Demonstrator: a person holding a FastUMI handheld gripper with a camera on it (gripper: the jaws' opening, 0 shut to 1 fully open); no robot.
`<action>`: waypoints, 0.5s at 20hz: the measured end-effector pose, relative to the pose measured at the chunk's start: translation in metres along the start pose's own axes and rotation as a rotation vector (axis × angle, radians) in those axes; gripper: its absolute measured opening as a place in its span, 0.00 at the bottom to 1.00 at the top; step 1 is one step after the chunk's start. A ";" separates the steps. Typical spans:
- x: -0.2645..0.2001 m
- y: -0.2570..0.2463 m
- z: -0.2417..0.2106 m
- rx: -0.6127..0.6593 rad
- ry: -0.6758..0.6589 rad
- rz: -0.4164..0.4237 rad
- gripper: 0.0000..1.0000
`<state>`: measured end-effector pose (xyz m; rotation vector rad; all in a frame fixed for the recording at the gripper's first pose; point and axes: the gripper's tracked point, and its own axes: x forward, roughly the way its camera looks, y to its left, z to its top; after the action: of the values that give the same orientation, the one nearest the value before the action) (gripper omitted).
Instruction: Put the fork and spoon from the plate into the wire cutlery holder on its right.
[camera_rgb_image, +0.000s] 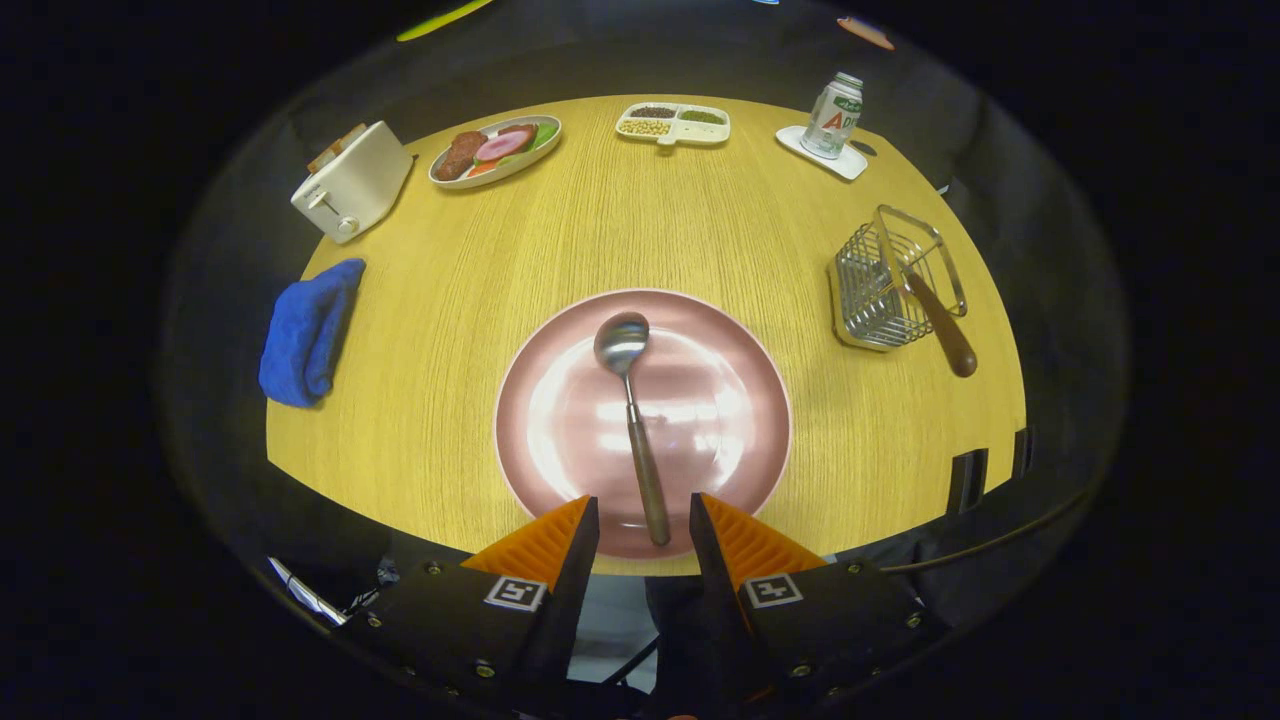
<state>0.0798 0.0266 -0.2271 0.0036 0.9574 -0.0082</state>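
One spoon (628, 400) left on plate (540, 420), handle at 6 between my gripper (644, 520) fingers, parted, holding nothing. Thin handle may slip; holder (885, 290) at 2.

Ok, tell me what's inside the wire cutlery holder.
One wooden-handled utensil leans in the wire cutlery holder, its handle sticking out; its head is blurred by the wires. The gripper is open.
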 end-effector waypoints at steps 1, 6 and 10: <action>0.007 -0.001 -0.001 0.000 -0.001 -0.002 0.57; 0.038 -0.002 -0.004 -0.006 0.013 0.009 0.57; 0.055 -0.001 -0.007 -0.002 0.024 0.036 0.57</action>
<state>0.1055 0.0257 -0.2763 0.0188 0.9809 0.0257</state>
